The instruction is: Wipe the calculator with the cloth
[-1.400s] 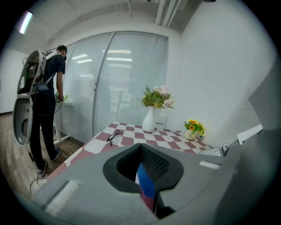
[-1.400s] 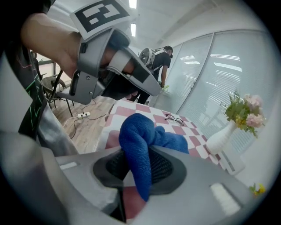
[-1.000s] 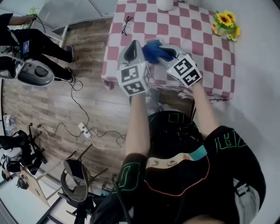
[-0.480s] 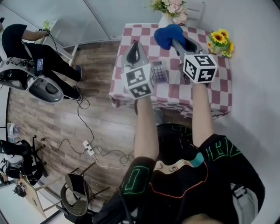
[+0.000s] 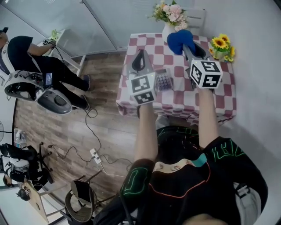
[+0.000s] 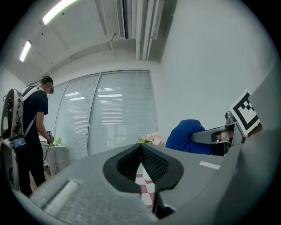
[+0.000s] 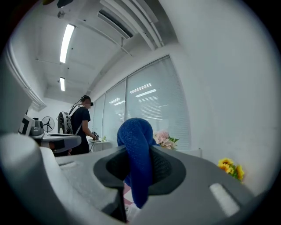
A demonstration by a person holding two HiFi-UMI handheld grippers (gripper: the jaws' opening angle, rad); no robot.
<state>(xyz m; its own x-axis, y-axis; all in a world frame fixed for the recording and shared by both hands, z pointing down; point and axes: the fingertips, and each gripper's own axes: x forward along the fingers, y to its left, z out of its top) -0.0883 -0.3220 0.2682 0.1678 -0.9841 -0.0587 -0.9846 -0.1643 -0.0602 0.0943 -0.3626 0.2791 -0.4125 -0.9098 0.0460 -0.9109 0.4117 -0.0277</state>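
The calculator (image 5: 163,80) lies flat on the checked table (image 5: 182,100), toward its near edge, between the two grippers in the head view. The left hand-held gripper (image 5: 140,55), over the table's left side, has its jaws pressed together on nothing. The right hand-held gripper (image 5: 188,44), farther back, is clamped on the blue cloth (image 5: 179,40), which bulges past its jaws. Pink flowers (image 5: 170,12) stand at the far edge, and sunflowers (image 5: 221,46) at the far right corner.
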